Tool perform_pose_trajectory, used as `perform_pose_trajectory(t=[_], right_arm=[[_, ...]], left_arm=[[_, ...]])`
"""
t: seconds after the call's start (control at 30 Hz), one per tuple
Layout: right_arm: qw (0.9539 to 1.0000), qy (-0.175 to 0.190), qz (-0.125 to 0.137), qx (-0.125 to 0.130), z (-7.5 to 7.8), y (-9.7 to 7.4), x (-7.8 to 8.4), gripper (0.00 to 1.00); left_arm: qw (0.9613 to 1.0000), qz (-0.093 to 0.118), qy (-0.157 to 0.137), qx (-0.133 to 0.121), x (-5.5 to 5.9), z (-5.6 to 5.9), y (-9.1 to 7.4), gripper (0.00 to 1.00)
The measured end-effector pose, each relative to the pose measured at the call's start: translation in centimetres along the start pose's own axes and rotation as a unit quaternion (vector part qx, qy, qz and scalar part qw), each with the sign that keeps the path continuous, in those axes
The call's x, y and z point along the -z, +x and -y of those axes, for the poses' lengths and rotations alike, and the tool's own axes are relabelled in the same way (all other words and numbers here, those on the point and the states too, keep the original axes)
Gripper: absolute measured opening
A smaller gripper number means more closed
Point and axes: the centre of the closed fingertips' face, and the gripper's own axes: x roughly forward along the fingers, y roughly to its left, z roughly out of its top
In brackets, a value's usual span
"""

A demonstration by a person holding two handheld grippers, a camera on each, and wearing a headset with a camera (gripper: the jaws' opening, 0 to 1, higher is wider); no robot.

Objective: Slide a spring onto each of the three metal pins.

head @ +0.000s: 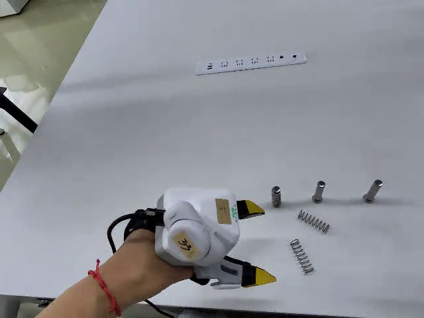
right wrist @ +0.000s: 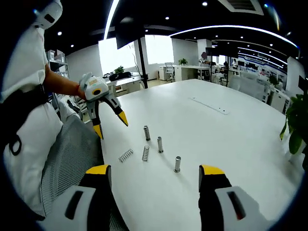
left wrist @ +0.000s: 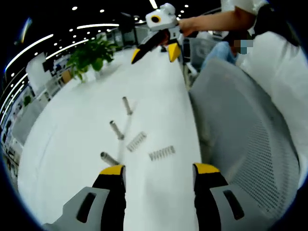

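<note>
Three metal pins stand in a row on the white table (head: 165,132). The left pin (head: 276,196) wears a spring; the middle pin (head: 318,191) and right pin (head: 373,191) are bare. Two loose springs (head: 313,221) (head: 301,256) lie in front of them. My left gripper (head: 260,243) hovers open just left of the springs, with nothing between its jaws. In the left gripper view the sprung pin (left wrist: 108,158) is nearest, the springs (left wrist: 136,141) (left wrist: 161,153) lie ahead, and the right gripper (left wrist: 155,54) hangs open far off. My right gripper (right wrist: 156,172) is open, facing the pins (right wrist: 160,144).
A white power strip (head: 250,63) lies far back on the table. A grey mesh chair (left wrist: 240,130) stands against the table's near edge (head: 265,308), beside the person. A potted plant (left wrist: 91,57) sits at the far end.
</note>
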Motion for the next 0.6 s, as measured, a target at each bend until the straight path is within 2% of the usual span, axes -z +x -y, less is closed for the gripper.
perform_pose_trajectory(t=[0.07,0.23,0.33,0.43,0.5,0.53,0.6], right_arm=[[1.0,0.008,0.004,0.004,0.2,-0.6,0.8,0.77],[0.9997,0.021,0.007,0.009,0.3,-1.5,2.4,0.82],[0.9996,0.025,0.006,0.008,0.1,-1.9,3.2,0.84],[0.9995,0.029,0.006,0.006,-0.1,-2.3,3.8,0.84],[0.9994,0.033,0.004,0.007,-0.2,-2.4,4.2,0.84],[0.9993,0.036,0.002,0.008,-0.1,-2.6,4.4,0.84],[0.9992,0.039,0.0,0.011,0.0,-2.8,4.8,0.84]], left_arm=[[0.9995,-0.016,0.025,0.014,0.1,0.2,0.8,0.54],[0.9968,-0.033,0.062,0.037,0.0,0.2,2.4,0.5],[0.9895,-0.068,0.12,0.043,0.5,-0.1,3.4,0.43],[0.988,-0.068,0.129,0.05,0.3,0.0,4.5,0.4],[0.9812,-0.089,0.164,0.049,0.6,-0.5,5.0,0.36],[0.981,-0.087,0.165,0.052,0.5,-0.4,5.3,0.35],[0.9755,-0.098,0.188,0.058,0.7,-0.4,5.7,0.34]])
